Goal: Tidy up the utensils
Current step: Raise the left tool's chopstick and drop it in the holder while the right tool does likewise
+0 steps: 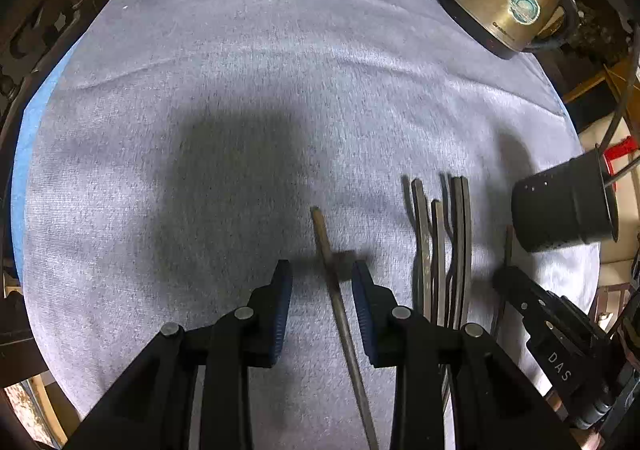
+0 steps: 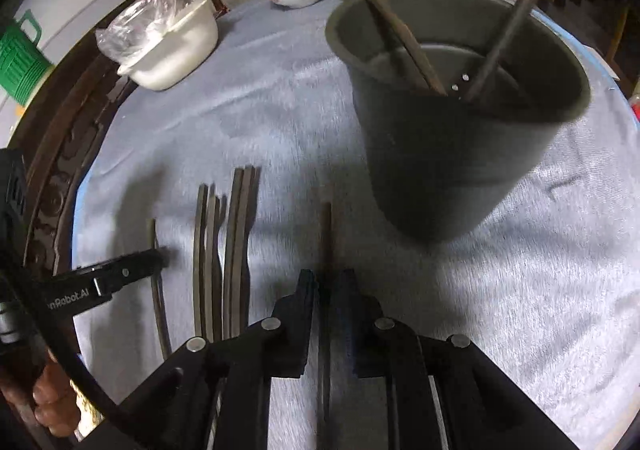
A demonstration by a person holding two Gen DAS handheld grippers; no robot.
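My left claw [image 1: 322, 282] stands apart around one chopstick [image 1: 340, 314] lying lengthwise away from me; my right claw [image 2: 328, 286], slightly open, straddles another chopstick [image 2: 326, 234] pointing likewise.

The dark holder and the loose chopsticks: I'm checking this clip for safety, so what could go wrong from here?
1. The right tongs straddle a single chopstick near its end; it may pivot or slip when lifted.
2. The dark holder looks tilted, with sticks leaning inside; a bump might topple it.
3. The left tongs stand open around another chopstick, close to the bundle; closing could nudge the neighbours.
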